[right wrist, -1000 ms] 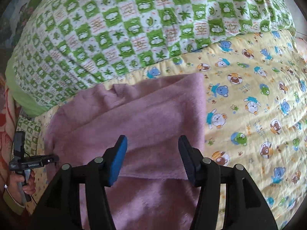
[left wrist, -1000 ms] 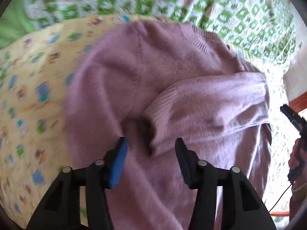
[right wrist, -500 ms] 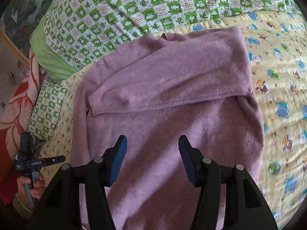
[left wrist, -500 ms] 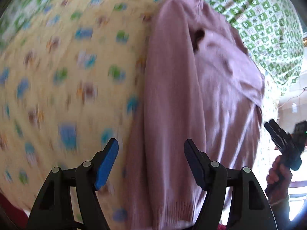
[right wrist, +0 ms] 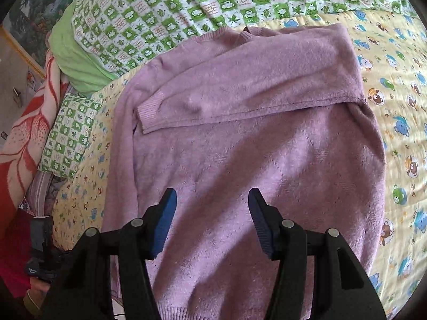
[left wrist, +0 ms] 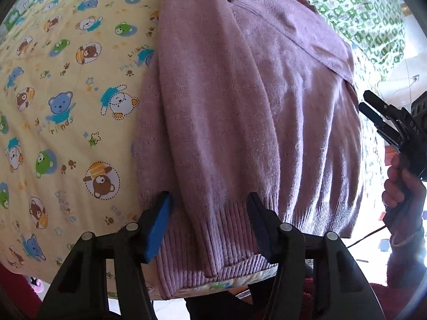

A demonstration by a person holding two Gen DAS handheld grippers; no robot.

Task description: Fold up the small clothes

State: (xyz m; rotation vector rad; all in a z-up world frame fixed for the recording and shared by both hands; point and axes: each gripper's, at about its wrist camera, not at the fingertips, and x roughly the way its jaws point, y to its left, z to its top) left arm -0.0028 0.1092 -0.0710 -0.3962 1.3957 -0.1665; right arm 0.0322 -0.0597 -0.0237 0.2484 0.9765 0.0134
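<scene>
Left gripper [left wrist: 209,222] released, straddling sweater [left wrist: 253,112] hem at bed [left wrist: 66,106] edge; right gripper [right wrist: 212,220] released above; shallow bite risks hem slipping, folded sleeves shifting.

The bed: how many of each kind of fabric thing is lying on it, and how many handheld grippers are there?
Pink knitted sweater: 1
Yellow bear-print sheet: 1
Green-and-white checked quilt: 1
Plain green pillow: 1
Red-and-white patterned blanket: 1
Grippers, left gripper and right gripper, both with jaws open: 2
Total: 7
</scene>
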